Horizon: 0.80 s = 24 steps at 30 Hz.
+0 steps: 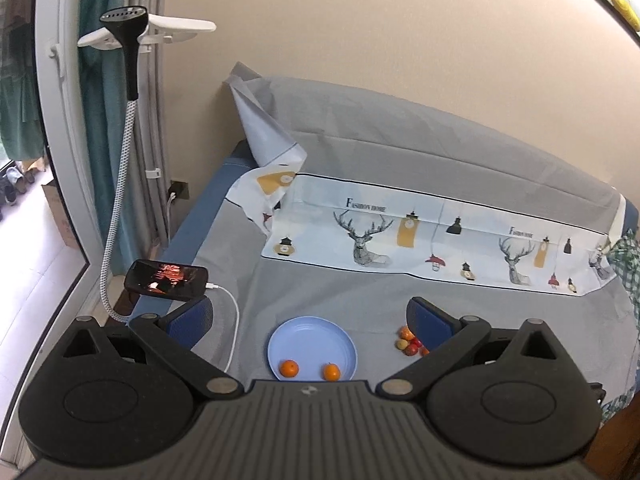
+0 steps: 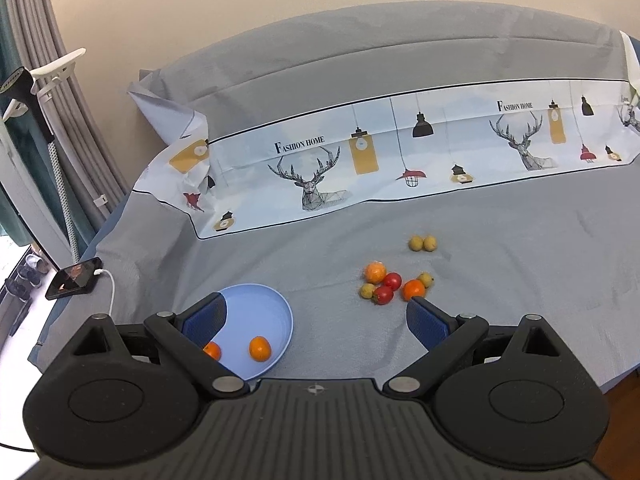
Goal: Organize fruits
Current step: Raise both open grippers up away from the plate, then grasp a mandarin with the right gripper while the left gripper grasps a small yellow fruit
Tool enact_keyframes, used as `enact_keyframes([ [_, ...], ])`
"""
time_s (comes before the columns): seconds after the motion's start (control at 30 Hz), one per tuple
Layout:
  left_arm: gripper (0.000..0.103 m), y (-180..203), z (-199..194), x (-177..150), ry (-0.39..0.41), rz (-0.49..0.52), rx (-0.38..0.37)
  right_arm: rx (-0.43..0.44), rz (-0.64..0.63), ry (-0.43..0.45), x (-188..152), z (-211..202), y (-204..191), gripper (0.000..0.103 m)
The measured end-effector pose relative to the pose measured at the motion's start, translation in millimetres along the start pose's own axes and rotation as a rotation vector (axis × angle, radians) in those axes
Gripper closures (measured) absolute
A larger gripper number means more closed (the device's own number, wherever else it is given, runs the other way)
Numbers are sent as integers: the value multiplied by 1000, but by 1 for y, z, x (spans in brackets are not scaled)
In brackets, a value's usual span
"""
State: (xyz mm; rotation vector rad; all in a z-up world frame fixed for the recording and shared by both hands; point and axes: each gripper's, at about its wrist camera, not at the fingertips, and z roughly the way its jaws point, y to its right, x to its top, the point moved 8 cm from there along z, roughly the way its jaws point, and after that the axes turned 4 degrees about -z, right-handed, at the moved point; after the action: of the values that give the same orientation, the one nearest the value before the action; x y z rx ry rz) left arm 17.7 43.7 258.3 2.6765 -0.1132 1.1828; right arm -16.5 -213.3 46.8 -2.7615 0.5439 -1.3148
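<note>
A light blue plate [image 1: 312, 330] lies on the grey bed sheet and holds two oranges [image 1: 289, 368]. It also shows in the right wrist view [image 2: 260, 304] with the oranges [image 2: 260, 348] on it. A cluster of loose fruit [image 2: 390, 282] lies right of the plate: two oranges, two red fruits and small yellow ones. Two more yellow fruits [image 2: 423, 243] lie farther back. In the left wrist view part of the cluster [image 1: 408, 340] shows by the right finger. My left gripper [image 1: 310, 316] is open and empty above the plate. My right gripper [image 2: 316, 316] is open and empty between plate and cluster.
A phone [image 1: 166, 279] on a white charging cable [image 1: 234, 320] lies at the bed's left edge. A garment steamer [image 1: 124, 36] stands left of the bed. A printed deer pillowcase [image 2: 400, 160] lies across the back. The bed's edge runs at the right [image 2: 624, 364].
</note>
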Motion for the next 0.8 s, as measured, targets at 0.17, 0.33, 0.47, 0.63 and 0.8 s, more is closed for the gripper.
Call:
enact_keyframes([
  [0.17, 0, 7, 33, 4, -31, 10, 13, -3, 9, -1, -1, 9, 11, 3],
  [0.33, 0, 29, 125, -4, -74, 110, 74, -36, 42, 27, -5, 33, 39, 1],
  [0.47, 0, 64, 223, -38, -147, 196, 47, -111, 16, 34, -19, 77, 72, 1],
  [0.63, 0, 122, 335, -99, -314, 194, -181, -159, 6, 23, -35, 147, 106, 1],
  [0.8, 0, 156, 435, -160, -446, 251, -148, -154, -32, -22, -44, 226, 132, 1],
])
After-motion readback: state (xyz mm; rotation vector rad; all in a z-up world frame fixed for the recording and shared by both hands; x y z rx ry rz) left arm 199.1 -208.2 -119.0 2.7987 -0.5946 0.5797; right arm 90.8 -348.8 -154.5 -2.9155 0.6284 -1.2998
